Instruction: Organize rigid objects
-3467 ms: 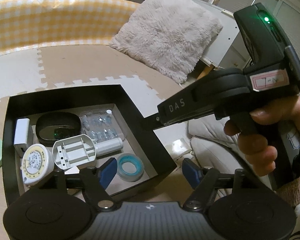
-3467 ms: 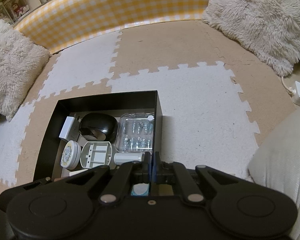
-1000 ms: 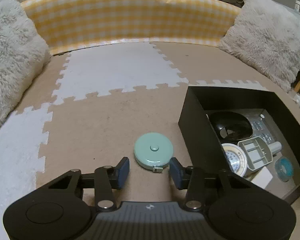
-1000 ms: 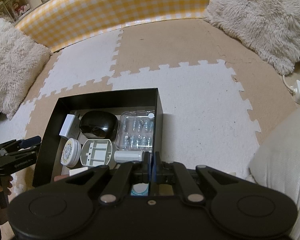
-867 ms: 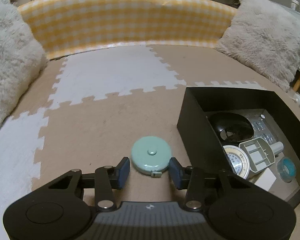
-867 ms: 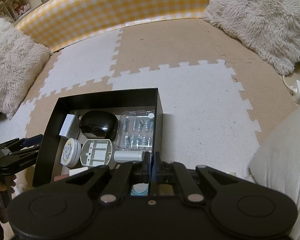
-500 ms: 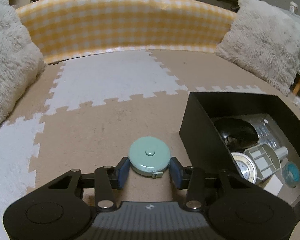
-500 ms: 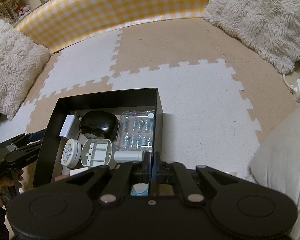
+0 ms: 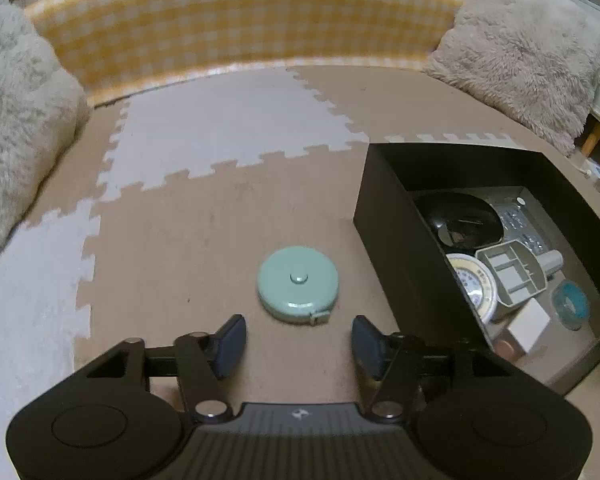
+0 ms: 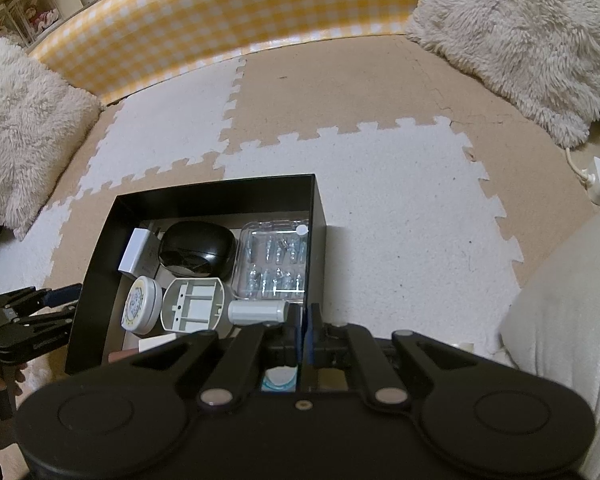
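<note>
One mint tape measure lay on the mat just left of the black box, with the left gripper spread wide, empty, facing it, while the right gripper hung pinched shut, apparently empty, over the box's near edge.

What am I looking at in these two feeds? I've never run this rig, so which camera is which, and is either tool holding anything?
Each view comes from a camera on a hand-held two-finger gripper, looking along its fingers. In the left wrist view, the left gripper is open, holding nothing; the mint tape measure lies on the foam mat just beyond its fingertips, beside the black box. In the right wrist view, the right gripper is shut over the box's near right corner; whether it pinches the wall I cannot tell. Inside lie a black case, a clear tray and other small items.
</note>
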The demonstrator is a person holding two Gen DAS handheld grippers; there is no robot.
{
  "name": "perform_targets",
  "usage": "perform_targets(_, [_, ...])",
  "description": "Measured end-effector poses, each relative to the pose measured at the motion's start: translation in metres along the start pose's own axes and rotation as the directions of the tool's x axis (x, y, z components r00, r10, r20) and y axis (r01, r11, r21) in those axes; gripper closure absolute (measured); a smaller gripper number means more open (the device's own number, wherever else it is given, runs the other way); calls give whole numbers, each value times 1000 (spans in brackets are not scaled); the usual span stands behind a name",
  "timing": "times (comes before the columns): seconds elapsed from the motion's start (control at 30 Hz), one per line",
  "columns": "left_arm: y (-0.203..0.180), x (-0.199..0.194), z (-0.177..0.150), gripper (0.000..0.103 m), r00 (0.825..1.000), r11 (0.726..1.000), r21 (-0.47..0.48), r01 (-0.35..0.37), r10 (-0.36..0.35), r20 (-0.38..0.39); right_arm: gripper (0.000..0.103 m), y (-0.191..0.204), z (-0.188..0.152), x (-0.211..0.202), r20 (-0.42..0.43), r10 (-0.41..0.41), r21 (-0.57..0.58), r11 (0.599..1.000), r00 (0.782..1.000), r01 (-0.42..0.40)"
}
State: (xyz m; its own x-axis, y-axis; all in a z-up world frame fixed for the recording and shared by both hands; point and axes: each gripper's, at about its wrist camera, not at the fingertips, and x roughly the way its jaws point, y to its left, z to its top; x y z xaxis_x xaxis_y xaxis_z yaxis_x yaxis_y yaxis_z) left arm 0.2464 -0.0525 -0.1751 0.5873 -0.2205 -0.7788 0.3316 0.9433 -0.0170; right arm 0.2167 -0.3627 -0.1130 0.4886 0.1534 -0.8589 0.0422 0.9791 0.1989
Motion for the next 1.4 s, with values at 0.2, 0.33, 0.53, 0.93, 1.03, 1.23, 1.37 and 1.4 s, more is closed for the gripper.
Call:
perform_targets(0.2, [3, 13, 4, 43, 998, 1000, 20, 3, -5, 66, 99, 0, 0, 0, -1, -1, -1, 1000, 1000, 1])
perform_targets(0.33, [5, 17, 6, 43, 995, 1000, 29, 9, -12, 99, 99, 0, 0, 0, -1, 0, 0, 1000, 1000, 0])
perform_targets(0.53, [4, 18, 6, 52, 993, 999, 31, 17, -20, 112, 99, 0, 0, 0, -1, 0, -1, 1000, 1000, 0])
perform_targets(0.93, [5, -6, 12, 53, 989, 999, -46, -13, 19, 149, 99, 0, 0, 0, -1, 0, 0, 1000, 1000, 0])
perform_targets(1.03, [3, -19, 19, 53, 984, 998, -58, 13, -3, 177, 99, 0, 0, 0, -1, -3, -3, 1000, 1000, 3])
perform_targets(1.23, [-26, -48, 35, 53, 971, 994, 6, 110, -108, 215, 100, 0, 0, 1, -1, -1, 0, 1000, 1000, 1])
perform_targets(1.37, [-53, -55, 39, 53, 966, 980, 54, 193, -199, 167, 100, 0, 0, 1, -2, -1, -1, 1000, 1000, 1])
perform_targets(1.4, [-60, -55, 39, 53, 965, 977, 66, 202, -210, 157, 100, -1, 0, 0, -2, 0, -1, 1000, 1000, 0])
